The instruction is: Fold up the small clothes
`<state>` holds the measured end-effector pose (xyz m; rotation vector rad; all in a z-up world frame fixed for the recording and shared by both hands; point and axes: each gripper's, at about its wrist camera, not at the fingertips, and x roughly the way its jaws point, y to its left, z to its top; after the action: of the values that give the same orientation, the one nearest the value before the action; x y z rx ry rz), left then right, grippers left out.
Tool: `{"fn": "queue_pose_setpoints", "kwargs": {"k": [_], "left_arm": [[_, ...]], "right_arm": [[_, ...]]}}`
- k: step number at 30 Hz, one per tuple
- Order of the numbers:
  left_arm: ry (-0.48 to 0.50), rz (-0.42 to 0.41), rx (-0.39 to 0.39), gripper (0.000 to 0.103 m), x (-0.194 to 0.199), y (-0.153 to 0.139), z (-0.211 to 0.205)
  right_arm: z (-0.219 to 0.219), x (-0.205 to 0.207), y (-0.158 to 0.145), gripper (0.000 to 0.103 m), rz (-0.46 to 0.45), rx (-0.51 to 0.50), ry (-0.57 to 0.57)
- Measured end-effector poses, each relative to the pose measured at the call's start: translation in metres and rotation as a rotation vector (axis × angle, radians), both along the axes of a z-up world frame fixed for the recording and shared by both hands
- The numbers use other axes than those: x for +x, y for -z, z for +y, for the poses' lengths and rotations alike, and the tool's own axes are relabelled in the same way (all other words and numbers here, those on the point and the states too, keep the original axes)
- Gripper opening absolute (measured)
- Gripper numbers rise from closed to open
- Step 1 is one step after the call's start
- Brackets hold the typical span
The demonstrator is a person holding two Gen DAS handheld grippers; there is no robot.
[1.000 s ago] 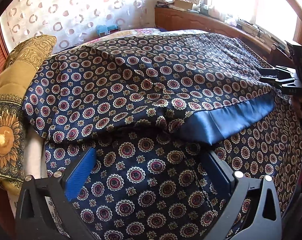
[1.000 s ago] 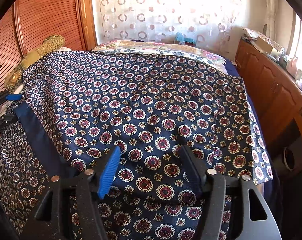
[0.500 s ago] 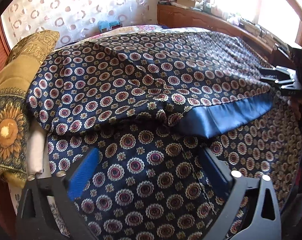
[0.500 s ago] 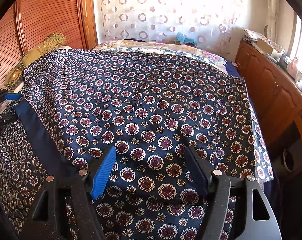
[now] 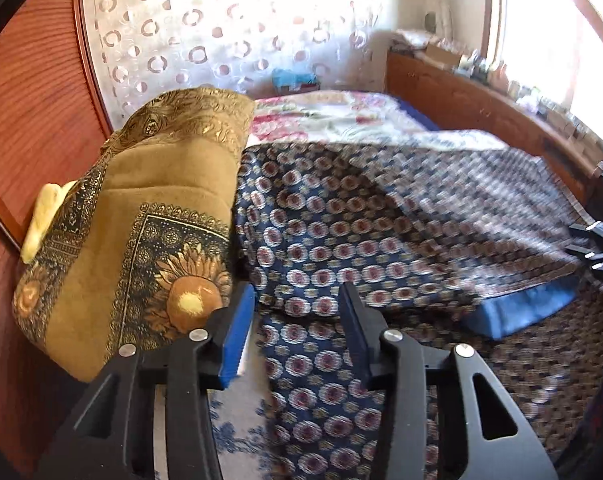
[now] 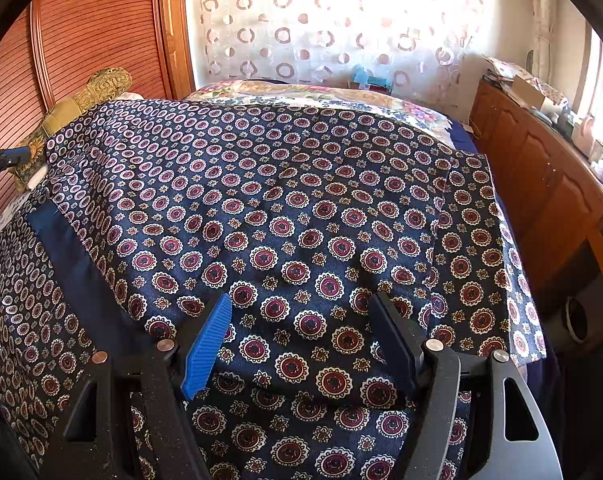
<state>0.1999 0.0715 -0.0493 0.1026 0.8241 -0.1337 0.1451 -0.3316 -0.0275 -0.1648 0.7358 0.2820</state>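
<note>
Nearest the right wrist camera, the right gripper [image 6: 301, 336] hangs low over the patterned navy cloth [image 6: 285, 216], its blue-padded finger and its black finger standing well apart. Fabric shows between and beneath them, but the pads do not press on it.

In the left wrist view, the left gripper [image 5: 297, 328] sits over the cloth's near left edge, and its jaws are closing. The medallion-print fabric runs up between the two fingers; the picture is blurred there, and the pads appear clear of it on both sides. Just left of the blue pad [image 5: 237, 336] a strip of pale printed bed sheet [image 5: 237, 420] shows bare.

The cloth lies spread across the bed, doubled over, so a plain blue band [image 5: 517, 312] of its underside or hem shows along the fold line. The same band appears as a dark navy stripe at the left of the right wrist view.

Beside the cloth on the left rests a gold cushion [image 5: 133, 240] printed with sunflowers. Beyond the cloth a floral bedspread [image 6: 309, 96] covers the far end of the bed. A wooden cabinet [image 6: 541, 184] runs along the right, and a sheer curtain [image 6: 325, 24] with ring shapes hangs at the back.
</note>
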Motion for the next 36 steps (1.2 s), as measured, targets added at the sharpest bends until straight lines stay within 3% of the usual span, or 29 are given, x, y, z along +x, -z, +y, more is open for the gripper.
{"fn": "queue_pose_setpoints", "kwargs": {"k": [2,5,12,14,17,23,30,36], "left_arm": [[-0.011,0.016,0.046,0.038,0.009,0.009,-0.006],[-0.05,0.038,0.111,0.038,0.024,0.02,-0.006],[-0.066,0.047,0.11,0.035,0.043,0.027,-0.006],[-0.072,0.047,0.115,0.018,0.047,0.028,-0.006],[-0.077,0.04,0.104,0.009,0.048,0.028,-0.004],[-0.075,0.038,0.092,0.009,0.049,0.025,-0.004],[-0.075,0.052,0.098,0.009,0.05,0.028,-0.005],[-0.068,0.051,0.097,0.009,0.05,0.028,-0.007]], "right_arm": [[0.0,0.0,0.0,0.073,0.0,0.0,0.0],[0.0,0.0,0.0,0.073,0.0,0.0,0.0],[0.0,0.0,0.0,0.073,0.0,0.001,-0.001],[0.0,0.0,0.0,0.073,0.0,0.001,0.0],[-0.001,0.0,0.0,0.073,-0.001,0.002,0.0],[-0.008,-0.005,-0.007,0.073,-0.038,0.028,0.037],[-0.058,-0.03,-0.027,0.072,-0.095,0.077,0.135],[-0.108,-0.027,-0.02,0.057,-0.033,0.124,0.239]]}}
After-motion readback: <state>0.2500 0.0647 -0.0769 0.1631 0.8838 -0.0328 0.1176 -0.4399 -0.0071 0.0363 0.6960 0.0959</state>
